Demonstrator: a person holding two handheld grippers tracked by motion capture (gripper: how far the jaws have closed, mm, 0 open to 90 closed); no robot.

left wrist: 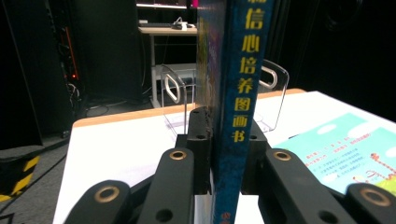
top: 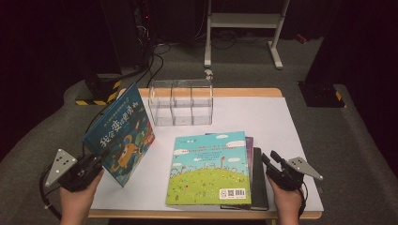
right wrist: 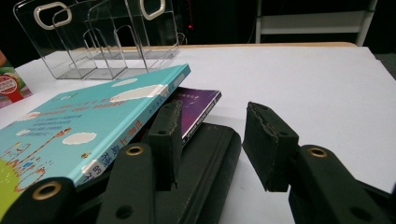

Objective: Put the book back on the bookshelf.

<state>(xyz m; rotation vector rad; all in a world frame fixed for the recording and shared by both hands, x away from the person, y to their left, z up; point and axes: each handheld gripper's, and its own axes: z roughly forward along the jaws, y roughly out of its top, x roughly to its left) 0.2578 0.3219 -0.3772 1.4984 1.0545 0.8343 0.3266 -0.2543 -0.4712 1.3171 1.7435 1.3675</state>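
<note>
Left tongs (top: pixel 96 165) clamp the spine edge of a blue picture book (top: pixel 123 132), a glossy hardcover lifted off the counter (top: pixel 263 112) and tilted, its cover facing right over the near left part of the white top. In the left gripper view the flat black jaws press the book's blue spine (gold characters run down it) from both sides. Right tongs (top: pixel 271 158) rest at the counter's near right, jaws spread wide around nothing, just beside a stack of flat books: a turquoise-and-green picture book (top: pixel 210 168) on top, a purple book (right wrist: pixel 198 105) beneath, and a matte black notebook (right wrist: pixel 212 158) with rounded corners lowest. One right jaw lies over that black cover. Farther back stands a clear acrylic rack (top: pixel 181 102), smooth, with upright dividers and oval handle cutouts.
</note>
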